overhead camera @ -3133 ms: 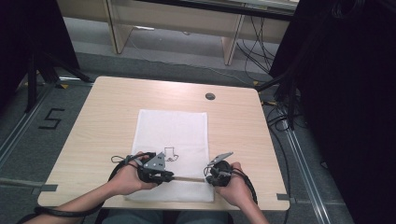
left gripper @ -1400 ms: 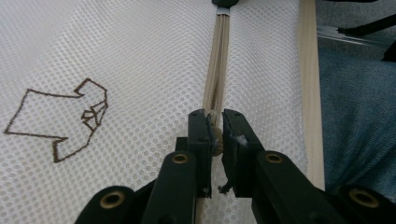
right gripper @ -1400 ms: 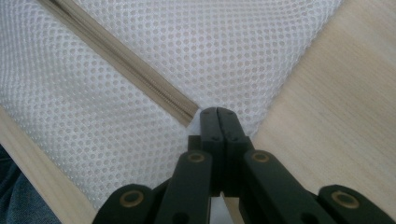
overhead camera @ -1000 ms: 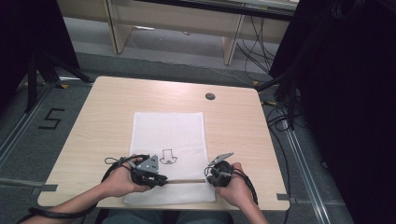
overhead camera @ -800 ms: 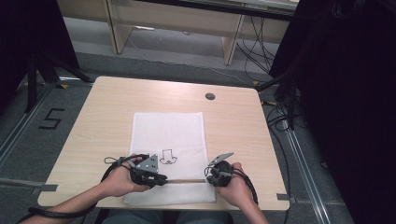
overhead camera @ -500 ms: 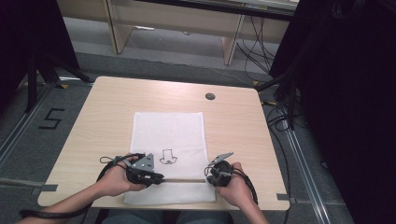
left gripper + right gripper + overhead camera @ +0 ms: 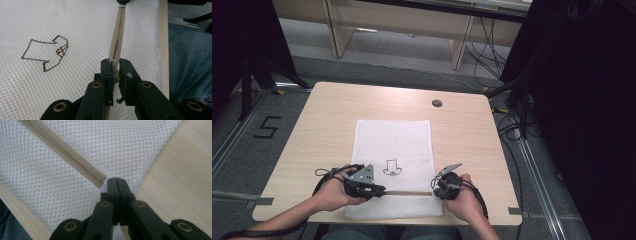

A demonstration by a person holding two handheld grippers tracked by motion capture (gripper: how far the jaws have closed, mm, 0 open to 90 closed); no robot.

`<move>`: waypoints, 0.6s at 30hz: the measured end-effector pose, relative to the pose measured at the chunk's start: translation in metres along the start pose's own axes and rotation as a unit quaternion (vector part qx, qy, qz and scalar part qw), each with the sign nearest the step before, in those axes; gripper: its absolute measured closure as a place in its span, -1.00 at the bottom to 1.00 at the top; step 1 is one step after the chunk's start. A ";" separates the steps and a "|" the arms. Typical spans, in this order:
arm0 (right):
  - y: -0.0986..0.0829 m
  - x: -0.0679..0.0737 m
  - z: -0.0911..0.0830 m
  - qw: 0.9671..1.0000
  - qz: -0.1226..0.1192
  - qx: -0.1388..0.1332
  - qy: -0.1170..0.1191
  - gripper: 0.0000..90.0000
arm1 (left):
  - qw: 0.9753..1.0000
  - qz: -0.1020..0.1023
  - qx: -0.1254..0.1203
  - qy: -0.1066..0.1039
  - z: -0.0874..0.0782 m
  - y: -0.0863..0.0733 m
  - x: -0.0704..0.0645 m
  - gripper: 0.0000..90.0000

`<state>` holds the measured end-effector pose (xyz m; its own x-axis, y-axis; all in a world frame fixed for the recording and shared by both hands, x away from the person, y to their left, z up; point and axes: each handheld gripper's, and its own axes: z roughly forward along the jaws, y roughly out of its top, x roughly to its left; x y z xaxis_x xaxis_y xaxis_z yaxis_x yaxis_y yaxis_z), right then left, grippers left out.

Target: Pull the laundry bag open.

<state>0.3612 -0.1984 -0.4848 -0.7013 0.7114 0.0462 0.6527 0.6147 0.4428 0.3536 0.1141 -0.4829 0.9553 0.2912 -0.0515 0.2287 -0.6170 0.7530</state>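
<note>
While the white mesh bag (image 7: 393,165) lies flat on the wooden table (image 7: 327,115), the left gripper (image 7: 374,190) sits over the bag's near left part, held in the person's left hand (image 7: 334,189). In the left gripper view its two black jaws stand nearly together, with a narrow gap between them, and they pinch the beige zipper (image 7: 117,42) where it meets their tips; whether the piece caught between the pads is the slider or just the tape is too small to tell. Ahead of these jaws the zipper runs straight away as a bunched, taut strip toward the far gripper. To the left of the jaws, out on the mesh, lies a brown outline drawing (image 7: 45,53). To the right of the jaws a beige edge band (image 7: 163,45) runs along the bag's border, and beyond it is blue denim (image 7: 190,67).

Midway between the two grippers in the high view, the zipper shows as a thin dark line (image 7: 407,192) across the bag's near part.

The right gripper (image 7: 437,190), in the right hand (image 7: 464,200), sits at the bag's near right edge. In the right gripper view its jaws are pressed fully together on the mesh just beside the zipper's end (image 7: 100,181), which stops immediately left of the jaw tips. Bare table wood lies to the right of these jaws.
</note>
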 end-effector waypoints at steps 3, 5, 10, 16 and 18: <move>0.000 0.000 0.000 1.000 0.000 0.000 0.000 1.00 | 1.000 0.001 0.003 0.001 -0.002 -0.001 0.001 0.81; 0.000 0.000 0.000 1.000 0.000 -0.001 0.000 1.00 | 1.000 -0.010 -0.007 -0.003 -0.005 -0.002 0.001 0.81; 0.000 0.001 -0.001 1.000 0.008 0.005 0.000 1.00 | 1.000 -0.003 -0.005 0.001 -0.005 -0.001 0.000 0.81; 0.000 0.000 0.000 1.000 0.002 0.000 0.000 1.00 | 1.000 0.000 -0.005 0.001 -0.007 -0.001 0.000 0.82; 0.000 -0.001 0.000 1.000 0.001 -0.001 0.003 1.00 | 1.000 -0.001 -0.005 0.000 -0.008 -0.002 0.001 0.81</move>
<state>0.3615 -0.1989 -0.4848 -0.7014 0.7109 0.0520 0.6538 0.6125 0.4443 0.3522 0.1210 -0.4792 0.9547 0.2928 -0.0539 0.2298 -0.6094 0.7588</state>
